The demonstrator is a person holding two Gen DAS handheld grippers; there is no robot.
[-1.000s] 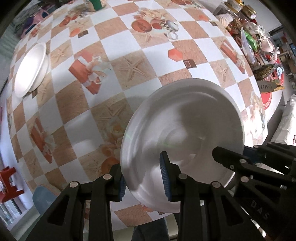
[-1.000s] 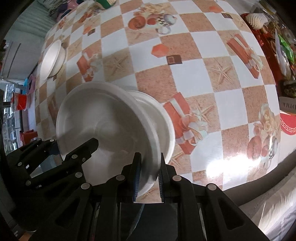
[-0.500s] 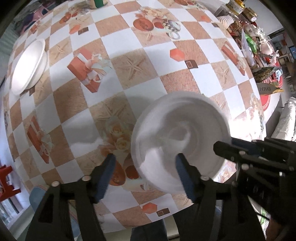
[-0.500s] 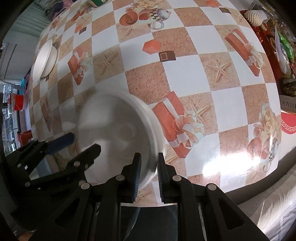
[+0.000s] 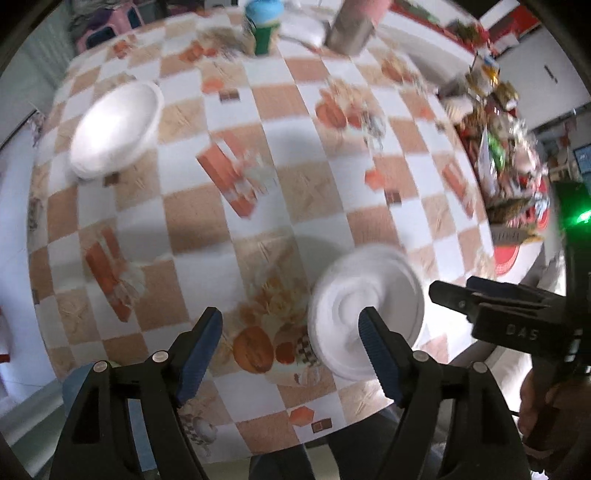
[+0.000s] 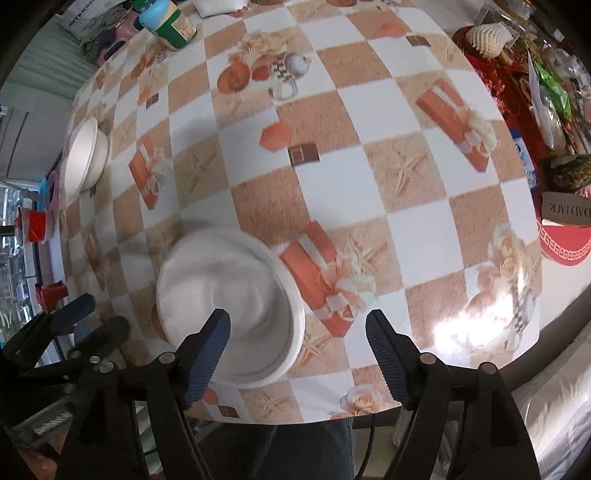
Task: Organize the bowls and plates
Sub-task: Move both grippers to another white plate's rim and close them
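Observation:
A stack of white bowls (image 5: 369, 295) (image 6: 229, 291) rests on the checked tablecloth (image 5: 295, 184) near the front edge, blurred in both views. My left gripper (image 5: 290, 325) hovers above it with the jaws opening; only tablecloth shows between them, and the right finger (image 5: 376, 343) overlaps the stack's near rim. My right gripper (image 6: 299, 325) is also opening over the stack's right rim without pressing it. A second white bowl stack (image 5: 114, 129) (image 6: 85, 158) sits at the far left of the table.
A green jar with a blue lid (image 5: 264, 29) (image 6: 170, 22) and a metal cup (image 5: 351, 29) stand at the back. Packets and a red tray (image 6: 535, 92) crowd the right edge. Red stools (image 6: 33, 221) stand off the left side. A person's legs show under the front edge.
Both grippers were shut on the rim of a white bowl held over another; both have let go and it now lies in the lower bowl. The left gripper has risen and drawn back.

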